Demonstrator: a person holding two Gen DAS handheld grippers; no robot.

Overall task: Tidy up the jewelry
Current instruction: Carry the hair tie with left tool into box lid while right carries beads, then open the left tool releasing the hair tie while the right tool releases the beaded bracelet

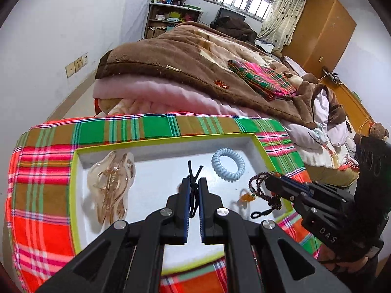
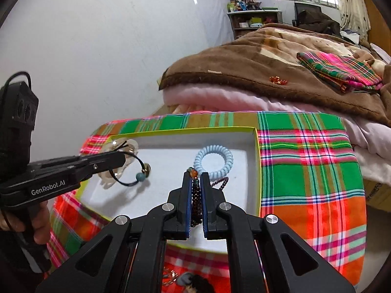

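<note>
A white box with a yellow-green rim (image 1: 166, 139) (image 2: 255, 151) lies on plaid cloth. In it are a clear amber hair claw (image 1: 111, 180) and a light blue spiral hair tie (image 1: 228, 163) (image 2: 213, 162). My left gripper (image 1: 194, 183) (image 2: 123, 156) is shut on a black cord bracelet (image 1: 193, 193) with teal and brown beads (image 2: 143, 173), held above the box. My right gripper (image 2: 196, 178) (image 1: 267, 179) is shut on a dark beaded bracelet (image 2: 196, 200) (image 1: 259, 188) with an orange bead, above the box's right part.
The plaid cloth (image 1: 44, 171) (image 2: 308, 166) covers the surface. Behind it is a bed with a brown blanket (image 1: 185, 58), a folded plaid cloth (image 1: 264, 78) and small orange beads (image 1: 221, 83). More small items lie near the front edge (image 2: 185, 278).
</note>
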